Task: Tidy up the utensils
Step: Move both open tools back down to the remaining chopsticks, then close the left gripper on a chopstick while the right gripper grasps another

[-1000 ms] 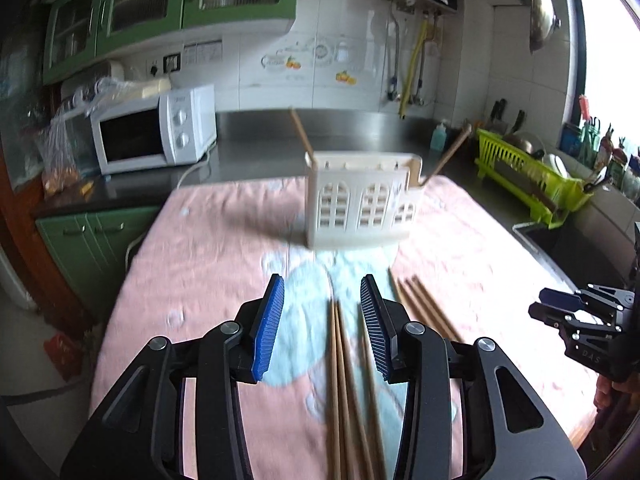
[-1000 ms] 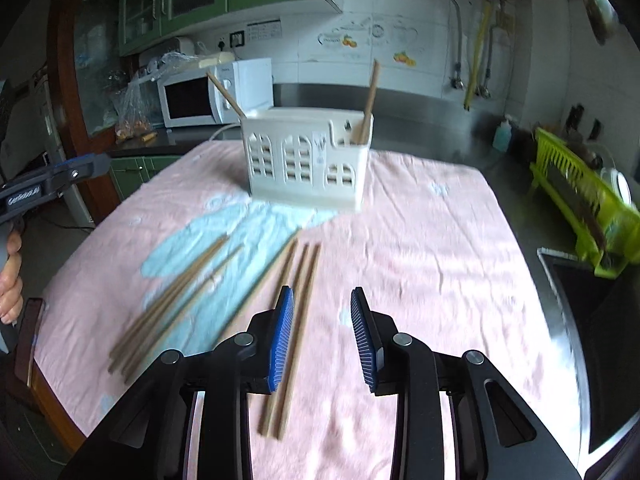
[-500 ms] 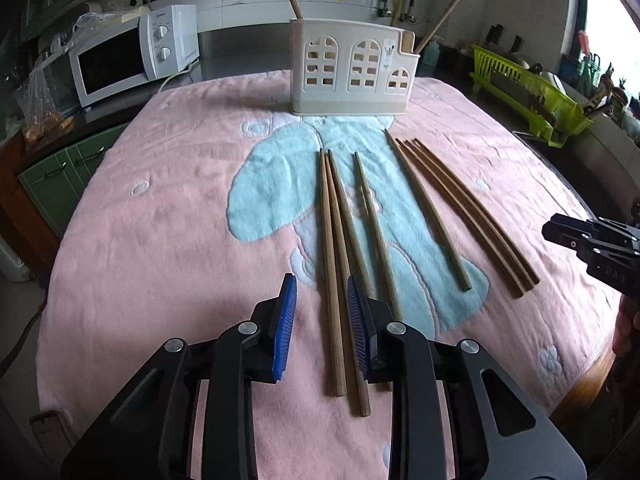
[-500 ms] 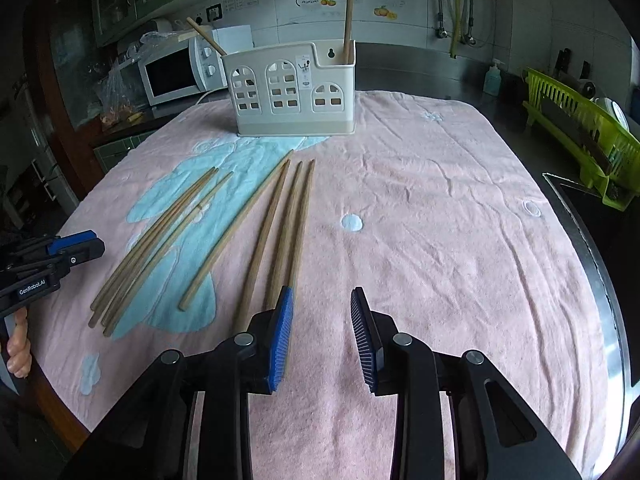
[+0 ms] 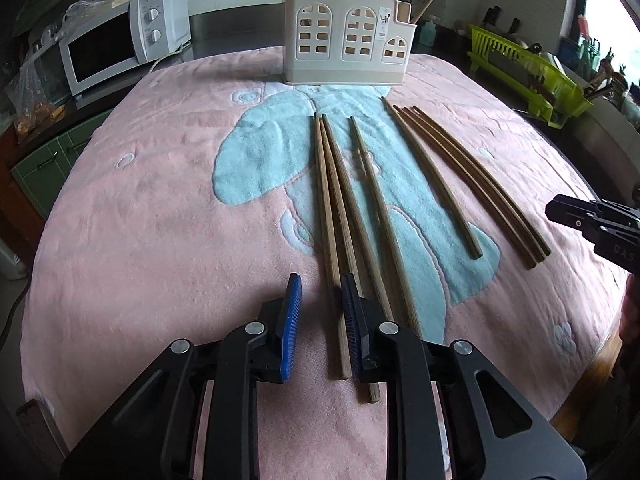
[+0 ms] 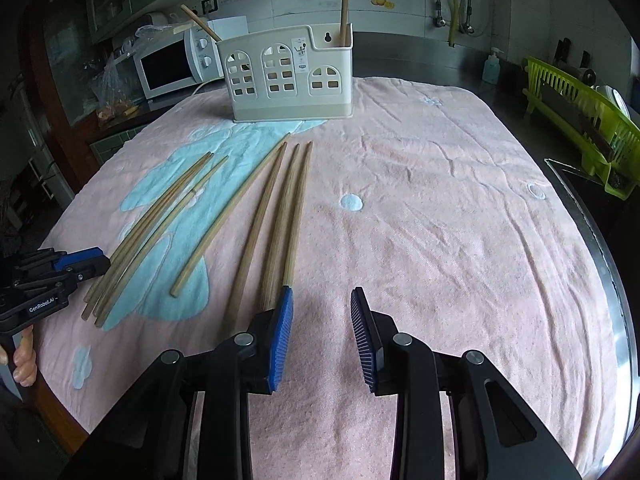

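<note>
Chopsticks lie loose on the pink and blue towel (image 5: 160, 200) that covers the table: in the left wrist view one group of four (image 5: 352, 208) runs up the middle of the frame and another four (image 5: 460, 176) fan toward the right. In the right wrist view the same sticks sit left of centre, three of them (image 6: 276, 224) ending just ahead of the lower-middle fingers. The cream utensil holder (image 5: 346, 46) with arched cut-outs stands upright at top centre of the left view, on the far edge of the towel, with two chopsticks leaning out of it.

The left gripper (image 5: 318, 308) fills the bottom of its own view; its jaws are narrow and closing, with the near end of one chopstick between the blue pads, and I cannot tell whether both pads press it yet. The right gripper (image 6: 322, 320) stands moderately open at the bottom of its view with only towel between the fingers; its left pad sits at the end of the nearest stick.

A white microwave (image 5: 120, 40) is at upper left, a green dish rack (image 5: 528, 72) at upper right
</note>
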### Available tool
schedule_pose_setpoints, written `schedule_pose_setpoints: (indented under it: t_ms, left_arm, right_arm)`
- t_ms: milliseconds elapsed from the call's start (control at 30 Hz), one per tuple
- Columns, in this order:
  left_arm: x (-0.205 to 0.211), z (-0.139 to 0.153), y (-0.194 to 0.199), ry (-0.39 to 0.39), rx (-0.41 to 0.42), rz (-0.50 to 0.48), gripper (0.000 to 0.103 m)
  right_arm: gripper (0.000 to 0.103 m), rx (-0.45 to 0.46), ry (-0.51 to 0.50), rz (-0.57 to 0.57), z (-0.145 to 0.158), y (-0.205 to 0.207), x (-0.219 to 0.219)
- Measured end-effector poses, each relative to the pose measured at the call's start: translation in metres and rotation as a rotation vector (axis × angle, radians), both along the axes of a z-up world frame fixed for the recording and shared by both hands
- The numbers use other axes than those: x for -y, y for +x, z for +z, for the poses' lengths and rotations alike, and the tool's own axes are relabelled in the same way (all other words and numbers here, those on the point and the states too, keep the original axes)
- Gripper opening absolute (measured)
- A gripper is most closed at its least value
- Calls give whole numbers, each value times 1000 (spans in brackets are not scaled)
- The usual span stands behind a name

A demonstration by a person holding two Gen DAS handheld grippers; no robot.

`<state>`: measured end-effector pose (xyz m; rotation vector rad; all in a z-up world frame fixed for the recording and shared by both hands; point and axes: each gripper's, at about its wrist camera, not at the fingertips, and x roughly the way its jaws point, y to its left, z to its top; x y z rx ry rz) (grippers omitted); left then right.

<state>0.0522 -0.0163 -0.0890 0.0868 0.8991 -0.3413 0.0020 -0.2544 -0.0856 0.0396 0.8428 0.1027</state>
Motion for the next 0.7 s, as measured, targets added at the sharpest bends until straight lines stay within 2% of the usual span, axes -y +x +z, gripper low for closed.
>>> schedule_pose_setpoints:
  t_ms: [300,433,567,700]
  left_arm:
    - [6,-5,-1,65,20,8,15]
    - [6,-4,1,65,24,26,15]
    - [7,-5,3,55,21,49,15]
    - [13,-5,1,91,38,42,14]
  right_arm:
    - [30,-6,3,-5,-2,-1,1]
    - [30,-11,5,-2,-4,-1,0]
    - [27,-17,8,10,-7,0,-4]
    - [22,-25,-2,26,-10,4,-11]
